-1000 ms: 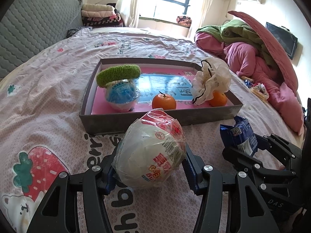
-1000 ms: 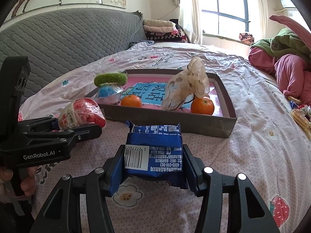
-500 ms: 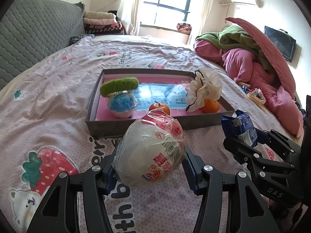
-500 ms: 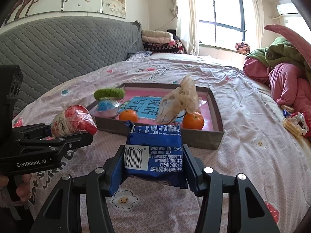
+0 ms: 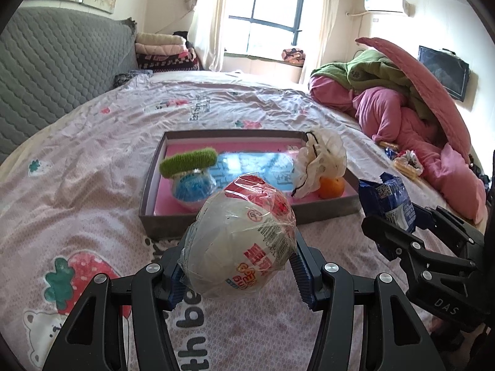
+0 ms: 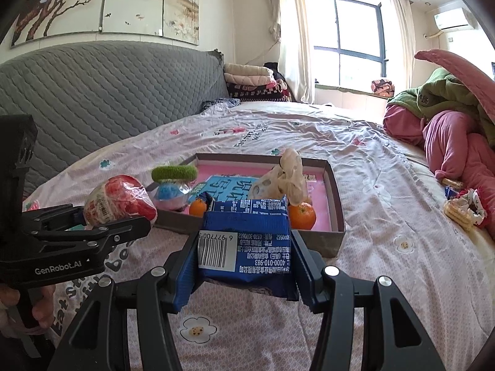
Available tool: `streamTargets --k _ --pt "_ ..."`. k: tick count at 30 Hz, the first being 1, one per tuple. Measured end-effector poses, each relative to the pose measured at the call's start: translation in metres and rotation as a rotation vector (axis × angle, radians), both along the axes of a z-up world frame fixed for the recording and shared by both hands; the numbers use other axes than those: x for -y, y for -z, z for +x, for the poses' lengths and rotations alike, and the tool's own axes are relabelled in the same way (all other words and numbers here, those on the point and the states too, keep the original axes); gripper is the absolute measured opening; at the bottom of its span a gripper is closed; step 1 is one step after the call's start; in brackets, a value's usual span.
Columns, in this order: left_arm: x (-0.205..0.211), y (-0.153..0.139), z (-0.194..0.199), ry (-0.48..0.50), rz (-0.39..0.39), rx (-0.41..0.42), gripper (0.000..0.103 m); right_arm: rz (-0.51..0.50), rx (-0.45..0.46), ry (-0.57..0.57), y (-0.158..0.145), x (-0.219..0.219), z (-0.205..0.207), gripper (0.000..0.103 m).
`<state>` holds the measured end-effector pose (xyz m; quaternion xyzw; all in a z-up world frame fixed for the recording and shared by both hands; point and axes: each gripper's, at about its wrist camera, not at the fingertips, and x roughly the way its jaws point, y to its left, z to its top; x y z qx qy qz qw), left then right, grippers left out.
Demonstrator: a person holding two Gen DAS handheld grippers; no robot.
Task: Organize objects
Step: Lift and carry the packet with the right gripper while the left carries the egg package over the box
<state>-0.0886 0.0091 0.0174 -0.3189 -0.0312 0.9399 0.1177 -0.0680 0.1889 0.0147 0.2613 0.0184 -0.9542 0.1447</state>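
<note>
My left gripper [image 5: 238,266] is shut on a round white bun in clear plastic with red print [image 5: 241,241], held above the bedspread in front of the grey tray [image 5: 148,185]. To its right, my right gripper [image 6: 244,259] is shut on a blue snack packet [image 6: 247,241], barcode side up. The tray has a pink floor and holds a green knitted ring on a blue wrapped ball [image 5: 191,173], a cream scrunchie [image 5: 321,160] and two oranges [image 6: 301,215]. In the right wrist view the bun [image 6: 119,201] and left gripper [image 6: 92,232] appear at the left.
A grey quilted headboard [image 6: 108,92] runs along the left. Pink and green bedding [image 5: 402,102] is piled at the right. Snack packets and a scrunchie [image 6: 464,207] lie on the bed to the right of the tray. Folded blankets [image 5: 164,49] are stacked by the window.
Both grippers have risen with their loads and tilted up, so the tray looks farther and lower in each view. The grips are unchanged.
</note>
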Motion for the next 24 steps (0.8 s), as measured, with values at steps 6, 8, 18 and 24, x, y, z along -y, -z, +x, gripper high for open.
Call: streamTargets --k 6,8,18,24 --pt "-0.004 -0.009 -0.004 0.004 -0.001 -0.027 0.059 0.001 -0.027 0.004 -0.007 -0.002 0.002 0.055" --pt "-0.006 -0.011 -0.007 0.007 -0.004 -0.032 0.059 0.006 -0.04 0.008 -0.011 -0.003 0.002 0.055" --pt "-0.014 -0.021 -0.021 0.025 -0.006 -0.065 0.059 0.018 -0.084 0.015 -0.022 -0.006 -0.007 0.055" --pt "-0.018 -0.031 -0.035 0.034 0.006 -0.087 0.059 0.039 -0.147 0.016 -0.033 -0.008 -0.011 0.055"
